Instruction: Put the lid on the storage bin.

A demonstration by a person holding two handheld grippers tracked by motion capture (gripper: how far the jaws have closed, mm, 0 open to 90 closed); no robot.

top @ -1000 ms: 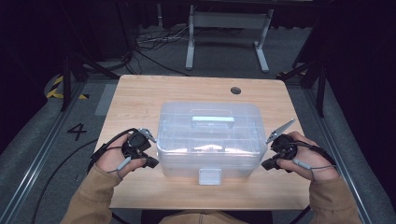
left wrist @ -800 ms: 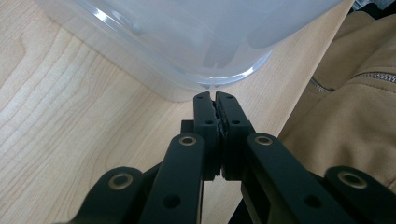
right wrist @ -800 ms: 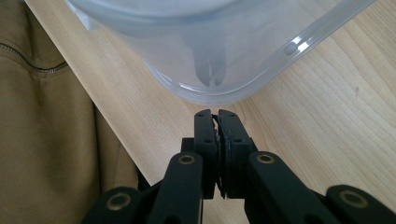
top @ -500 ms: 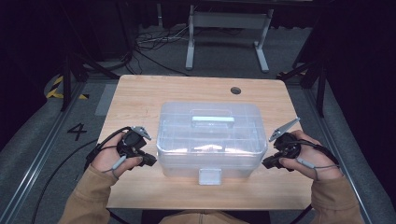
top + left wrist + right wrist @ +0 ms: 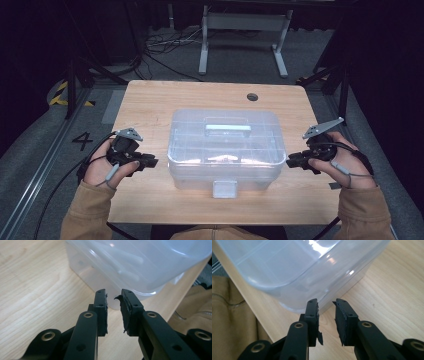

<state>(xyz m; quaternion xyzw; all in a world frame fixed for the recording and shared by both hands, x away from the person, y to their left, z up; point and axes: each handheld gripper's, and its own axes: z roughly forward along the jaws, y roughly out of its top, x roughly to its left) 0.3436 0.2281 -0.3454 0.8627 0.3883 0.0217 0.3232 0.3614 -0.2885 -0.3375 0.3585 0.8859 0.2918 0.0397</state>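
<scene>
Box (image 5: 225, 150) sits between both grippers; left gripper (image 5: 114, 312) & right gripper (image 5: 326, 321) jaws just been opening, narrow gap, nothing held; clear plastic looks light, slick, stiff-ish; grip under lid rim each end.

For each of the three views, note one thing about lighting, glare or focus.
High view: lit wooden table against dark surroundings, soft overall. Left gripper view: white glare spots on the clear plastic box, which is blurred up close. Right gripper view: bright highlights along the box's curved edge, wood grain fairly sharp.
</scene>
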